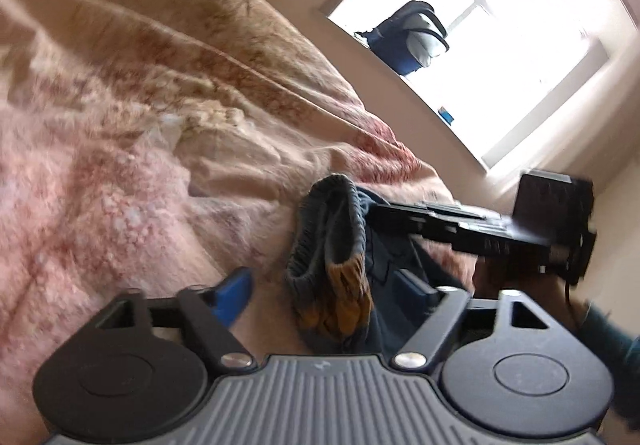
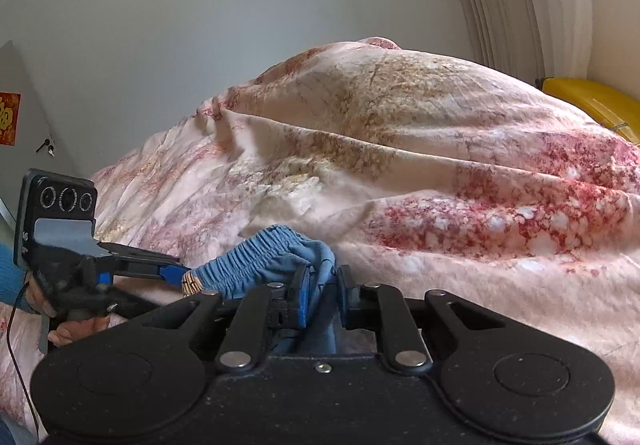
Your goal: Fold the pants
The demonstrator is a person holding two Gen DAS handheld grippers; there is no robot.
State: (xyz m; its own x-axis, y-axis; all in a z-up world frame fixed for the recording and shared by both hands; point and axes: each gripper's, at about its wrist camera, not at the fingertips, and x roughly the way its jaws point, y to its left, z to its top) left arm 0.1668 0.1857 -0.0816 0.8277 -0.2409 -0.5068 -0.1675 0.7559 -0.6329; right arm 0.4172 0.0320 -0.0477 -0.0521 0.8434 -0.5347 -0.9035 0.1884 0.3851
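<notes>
I have the blue pants (image 2: pixel 276 261) bunched at their elastic waistband, low on the near edge of the bed, lying on the pink floral quilt (image 2: pixel 400 149). My right hand-held gripper (image 2: pixel 322 287) is clamped narrow on a fold of the blue cloth just beside the waistband; the fabric runs down between its two blue-padded fingers. My left hand-held gripper (image 1: pixel 320 285) is spread wide in its own view, with the waistband and its yellow-brown label (image 1: pixel 344 309) lying in the gap between the fingers. In the right wrist view its fingertip reaches the end of the waistband, but I cannot tell whether it pinches anything, and I judge it does not yet. As for progress, I would say the folding has barely begun: the pants are a crumpled heap, no leg is laid flat, no crease or neat stack shows. What seems left is nearly everything: get both ends of the waistband, lift and shake the pants out, lay them on the quilt, bring leg over leg, then fold along the length.
</notes>
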